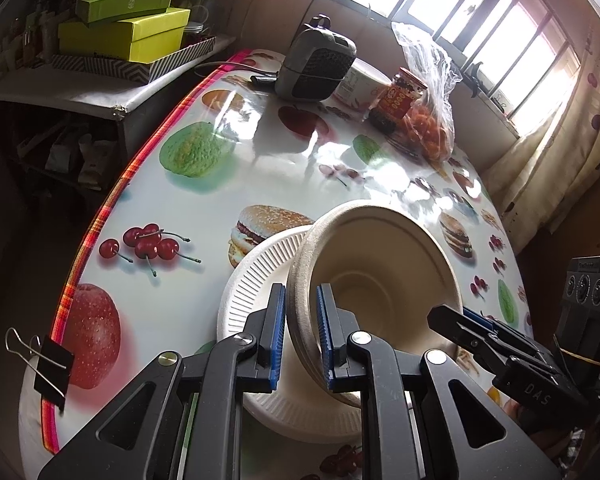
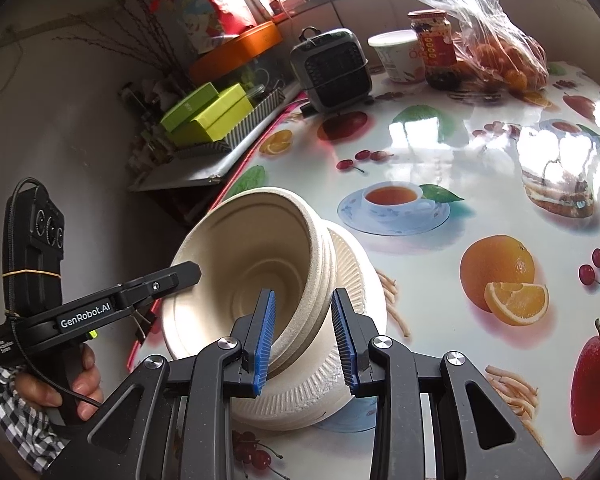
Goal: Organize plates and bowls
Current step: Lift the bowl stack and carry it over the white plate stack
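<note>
The left wrist view looks forward along the left gripper [image 1: 302, 332], low and close over the near edge of the table [image 1: 260, 152], facing the far edge under the window [image 1: 480, 12]. The right wrist view looks along the right gripper [image 2: 304, 340] from just as near, facing the table's far left corner. Both share the stacked bowls [image 1: 380, 272] on the plates [image 1: 256, 284], close before each lens, and the heater [image 1: 318, 64] at the far edge. Each view catches the other gripper.
</note>
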`<action>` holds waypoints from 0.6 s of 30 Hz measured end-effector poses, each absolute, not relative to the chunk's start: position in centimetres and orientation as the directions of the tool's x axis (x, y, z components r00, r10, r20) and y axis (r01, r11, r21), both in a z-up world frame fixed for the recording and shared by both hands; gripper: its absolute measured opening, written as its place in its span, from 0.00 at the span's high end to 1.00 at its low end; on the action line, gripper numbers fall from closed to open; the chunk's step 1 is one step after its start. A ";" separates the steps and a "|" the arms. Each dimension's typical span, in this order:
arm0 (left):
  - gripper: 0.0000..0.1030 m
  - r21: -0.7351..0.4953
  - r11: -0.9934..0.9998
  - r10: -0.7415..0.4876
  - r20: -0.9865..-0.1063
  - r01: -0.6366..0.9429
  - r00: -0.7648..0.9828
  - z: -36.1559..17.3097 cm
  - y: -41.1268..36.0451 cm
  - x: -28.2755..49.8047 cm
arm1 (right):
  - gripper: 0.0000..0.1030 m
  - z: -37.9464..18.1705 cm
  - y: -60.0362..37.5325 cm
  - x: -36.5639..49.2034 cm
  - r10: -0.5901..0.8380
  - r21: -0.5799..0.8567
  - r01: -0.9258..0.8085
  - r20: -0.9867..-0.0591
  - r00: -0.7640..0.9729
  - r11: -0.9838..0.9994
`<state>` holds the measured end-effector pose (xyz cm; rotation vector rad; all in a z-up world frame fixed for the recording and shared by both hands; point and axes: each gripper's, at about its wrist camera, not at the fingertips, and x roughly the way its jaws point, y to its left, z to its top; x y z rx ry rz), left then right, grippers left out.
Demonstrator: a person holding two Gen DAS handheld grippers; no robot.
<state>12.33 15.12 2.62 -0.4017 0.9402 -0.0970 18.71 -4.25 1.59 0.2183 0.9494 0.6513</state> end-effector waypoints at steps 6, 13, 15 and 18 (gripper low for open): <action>0.84 -0.381 0.920 -0.258 -0.770 -0.096 0.583 2.2 15.2 12.5 | 0.72 1.3 -4.1 18.9 0.600 0.446 -0.416 -0.689 0.407 0.793; 0.84 -0.377 0.922 -0.256 -0.768 -0.092 0.587 2.0 15.1 12.3 | 0.71 1.1 -4.1 19.0 0.598 0.447 -0.411 -0.690 0.407 0.795; 0.84 -0.375 0.922 -0.254 -0.768 -0.092 0.588 2.1 15.0 12.3 | 0.71 1.1 -4.2 19.0 0.600 0.450 -0.410 -0.689 0.407 0.794; 0.84 -0.374 0.923 -0.253 -0.770 -0.094 0.586 2.0 15.0 12.3 | 0.71 1.1 -4.2 18.9 0.599 0.448 -0.411 -0.689 0.408 0.794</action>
